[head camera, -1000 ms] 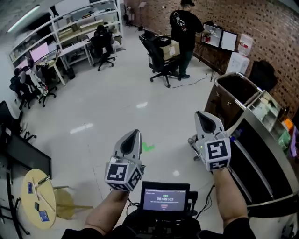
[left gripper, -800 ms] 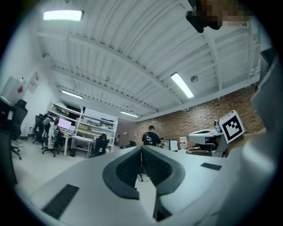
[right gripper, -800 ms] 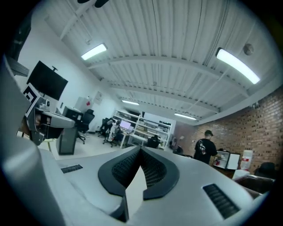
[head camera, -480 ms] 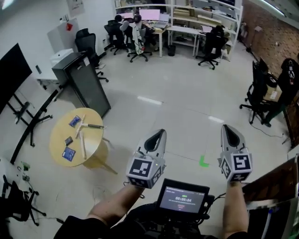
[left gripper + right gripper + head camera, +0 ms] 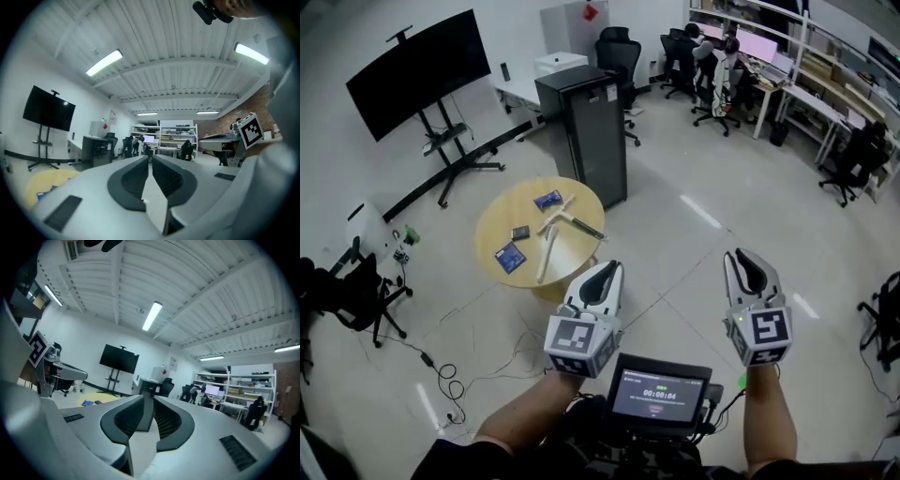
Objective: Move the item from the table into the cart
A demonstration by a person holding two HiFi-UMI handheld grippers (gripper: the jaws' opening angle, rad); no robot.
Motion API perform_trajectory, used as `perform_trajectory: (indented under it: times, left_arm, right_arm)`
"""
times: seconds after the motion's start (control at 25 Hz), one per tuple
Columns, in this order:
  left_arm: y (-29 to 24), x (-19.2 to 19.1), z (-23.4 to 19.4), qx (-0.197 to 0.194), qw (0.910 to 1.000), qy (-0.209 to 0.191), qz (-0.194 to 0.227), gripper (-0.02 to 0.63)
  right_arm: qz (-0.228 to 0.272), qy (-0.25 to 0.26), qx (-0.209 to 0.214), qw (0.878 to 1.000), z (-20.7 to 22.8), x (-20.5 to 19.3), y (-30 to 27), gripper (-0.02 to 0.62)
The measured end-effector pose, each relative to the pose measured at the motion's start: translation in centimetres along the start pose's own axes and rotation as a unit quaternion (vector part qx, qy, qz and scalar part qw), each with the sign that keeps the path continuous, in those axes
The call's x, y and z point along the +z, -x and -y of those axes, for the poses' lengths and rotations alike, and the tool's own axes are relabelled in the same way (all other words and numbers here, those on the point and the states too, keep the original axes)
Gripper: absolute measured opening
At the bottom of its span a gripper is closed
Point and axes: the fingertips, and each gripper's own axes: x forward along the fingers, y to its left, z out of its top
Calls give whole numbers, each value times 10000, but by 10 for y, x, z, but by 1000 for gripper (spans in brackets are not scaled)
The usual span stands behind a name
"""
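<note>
Head view, one table [image 5: 495,228], three packets [image 5: 548,199] [image 5: 521,232] [image 5: 510,256], left gripper [image 5: 607,273], right gripper [image 5: 748,259], both jaws just opened narrowly, empty.

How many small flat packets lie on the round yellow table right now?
3. A blue packet at the table's far edge, a darker packet near the middle, a second blue packet at the near-left edge. The pale sticks could hide more.

Table [image 5: 492,230]: left of centre, on the floor.
Packets [image 5: 548,199]: spread over the table top.
Cabinet [image 5: 586,131]: just behind the table, upper centre.
Screen stand [image 5: 417,70]: upper left, apart from the table.
Desks [image 5: 787,75]: upper right corner.
</note>
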Motion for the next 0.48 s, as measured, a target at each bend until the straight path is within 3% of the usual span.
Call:
perform_trajectory:
  times: [0.32, 0.4, 0.48]
  left_arm:
    - [20, -21, -285, 1331, 9910, 90, -53, 35]
    - [30, -23, -359, 1600, 9870, 77, -142, 35]
    - [35, -23, -423, 1802, 9834, 58, -182, 35]
  right_arm:
    - [60, -460, 1147, 9923, -162, 13, -234, 60]
    - [-15, -562, 1375, 9889, -206, 18, -287, 115]
    - [-21, -565, 1541, 9864, -241, 24, -338, 115]
